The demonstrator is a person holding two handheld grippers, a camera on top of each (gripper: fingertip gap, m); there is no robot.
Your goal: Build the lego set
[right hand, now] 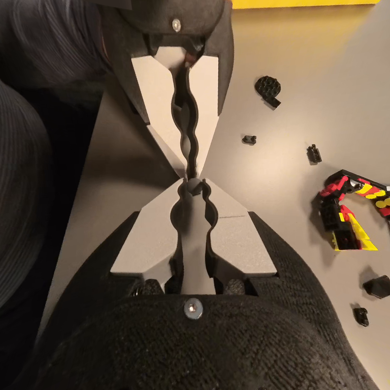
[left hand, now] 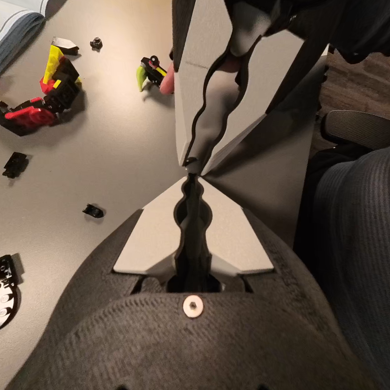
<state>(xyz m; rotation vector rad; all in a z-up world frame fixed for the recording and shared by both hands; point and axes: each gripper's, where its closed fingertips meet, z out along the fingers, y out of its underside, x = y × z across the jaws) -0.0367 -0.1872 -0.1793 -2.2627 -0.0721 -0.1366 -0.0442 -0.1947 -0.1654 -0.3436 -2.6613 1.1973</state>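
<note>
My two grippers meet tip to tip above the grey table (left hand: 118, 160) near its edge. My right gripper (right hand: 193, 185) is shut on a small dark round piece (right hand: 194, 187). It comes down from the top of the left wrist view (left hand: 191, 163). My left gripper (left hand: 192, 176) is shut, with something thin and black at its tips, pressed against that piece. It enters the right wrist view from the top (right hand: 191, 175). A red, black and yellow assembly (left hand: 42, 101) lies on the table and also shows in the right wrist view (right hand: 348, 215).
A smaller black assembly with a lime part (left hand: 149, 71) has a fingertip (left hand: 167, 82) beside it. Loose black pieces (left hand: 94, 211) (left hand: 15, 164) (right hand: 249, 139) (right hand: 314, 154), a round studded black plate (right hand: 268, 89) and a printed sheet (left hand: 6, 295) lie around. A chair (left hand: 354, 130) stands past the edge. Left and right tips are no more than a few centimetres apart. Left tips and right tips are each some 15 cm from the round studded black plate (right hand: 268, 89).
</note>
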